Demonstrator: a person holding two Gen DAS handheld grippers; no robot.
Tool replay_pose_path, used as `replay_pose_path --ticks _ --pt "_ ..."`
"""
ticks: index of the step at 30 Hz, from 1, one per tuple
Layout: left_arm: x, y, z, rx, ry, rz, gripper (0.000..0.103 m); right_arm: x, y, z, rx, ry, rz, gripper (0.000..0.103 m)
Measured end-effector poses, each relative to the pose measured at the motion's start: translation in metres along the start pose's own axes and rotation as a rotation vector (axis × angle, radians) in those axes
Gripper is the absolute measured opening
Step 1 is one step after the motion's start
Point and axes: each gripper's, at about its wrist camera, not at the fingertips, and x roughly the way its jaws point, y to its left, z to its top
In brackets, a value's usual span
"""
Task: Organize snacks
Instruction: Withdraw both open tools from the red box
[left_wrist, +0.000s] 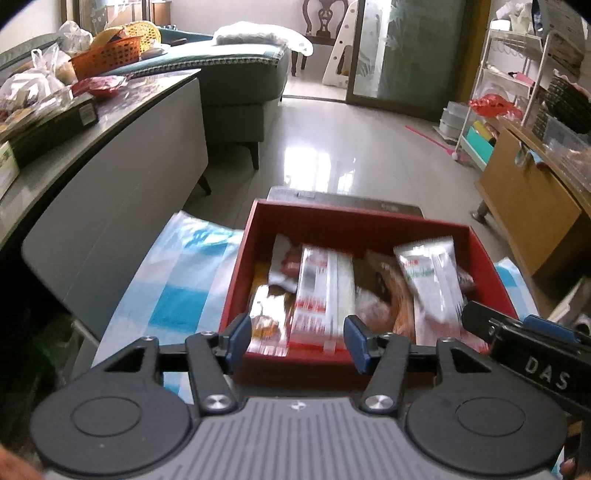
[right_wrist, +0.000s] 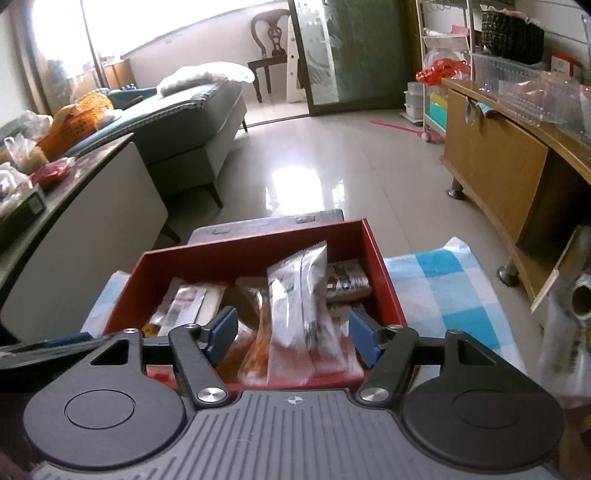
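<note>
While both grippers (left_wrist: 297, 341) (right_wrist: 291, 338) hover apart-jawed, seemingly empty, the snack box (left_wrist: 236, 280) lies below.

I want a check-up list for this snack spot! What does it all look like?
Surface: blue-and-white checked plastic sheet spread under the box.
Job's things: open red cardboard box holding wrapped snacks; a white packet with red print and a white packet with green print on top.
Clutter: orange plastic basket and filled bags on the grey side table.
Grippers: left gripper and right gripper open over the box, nothing clamped.
Cables: nothing seen.
Surroundings: teal sofa, wooden cabinet, glossy tiled floor.
</note>
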Motion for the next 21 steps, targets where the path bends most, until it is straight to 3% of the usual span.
replay_pose_path --ticks 7,21 --pt "-0.038 0.008 -0.035 0.014 0.006 -0.021 0.059 -0.045 0.005 -0.035 -0.023 0.009 -0.002 0.078" --pt "-0.085 0.015 -0.1 0.048 0.053 -0.065 0.066 -0.114 0.003 -0.099 -0.021 0.022 0.006 0.083"
